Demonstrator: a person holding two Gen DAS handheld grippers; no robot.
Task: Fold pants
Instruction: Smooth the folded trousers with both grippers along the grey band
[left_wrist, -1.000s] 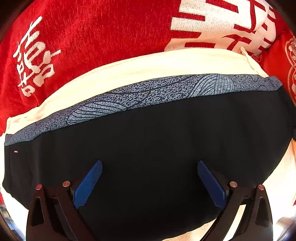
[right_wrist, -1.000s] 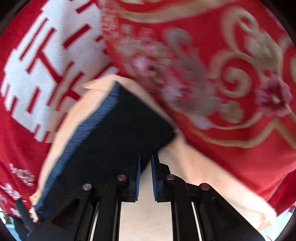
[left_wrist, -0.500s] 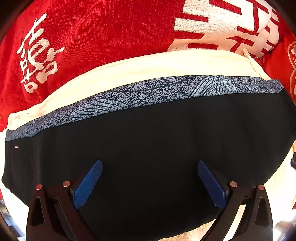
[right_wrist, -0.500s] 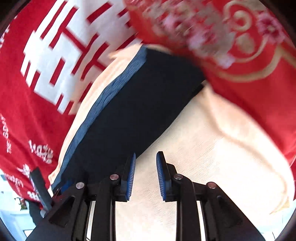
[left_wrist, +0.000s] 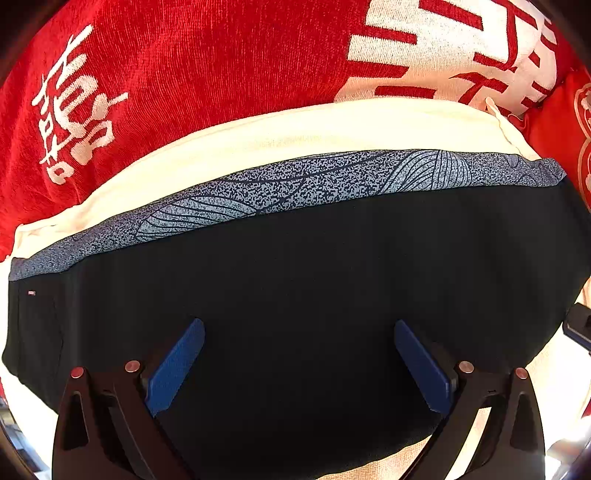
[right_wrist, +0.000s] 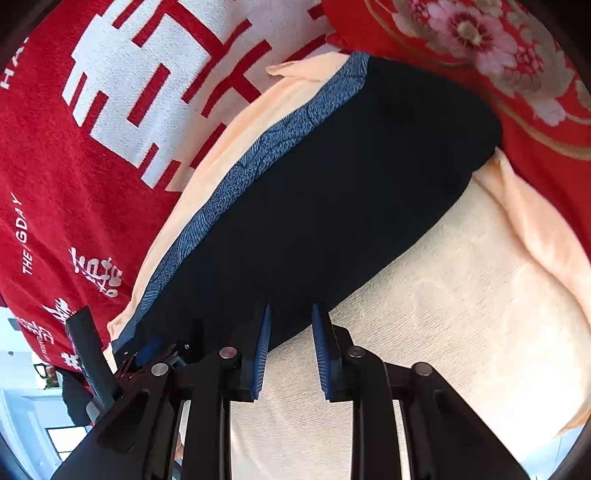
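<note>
- The black pants (left_wrist: 295, 295) lie as a compact folded rectangle on a cream towel (left_wrist: 295, 125), which is spread over a red blanket (left_wrist: 184, 74) with large white characters woven in.
- A blue-grey patterned band (left_wrist: 295, 181) — it looks like the waistband — runs along the far edge of the fold, flat and unwrinkled.
- The left gripper (left_wrist: 299, 365) hangs low over the near half of the pants with its blue pads spread wide and nothing between them. This view matches the one a second ago almost exactly.
- The right gripper (right_wrist: 290, 347) has changed most. A second ago its pads were nearly pressed together at the pants' edge; now they stand a little apart, parted but narrow, and they hold no cloth.
- From the right wrist camera the whole fold (right_wrist: 332, 192) is now in view, with its near edge just ahead of the fingertips, so this gripper has drawn back from the garment.
- At the lower left of that view the tip of the left gripper (right_wrist: 147, 349) shows beside the end of the fold.
- A red floral cushion (right_wrist: 498, 55) lies just beyond the far corner of the pants.
- Judgement: the release and pull-back suggest the last fold has just been laid down. The pants look neat, so little seems left beyond a smoothing touch or lifting both grippers clear.
</note>
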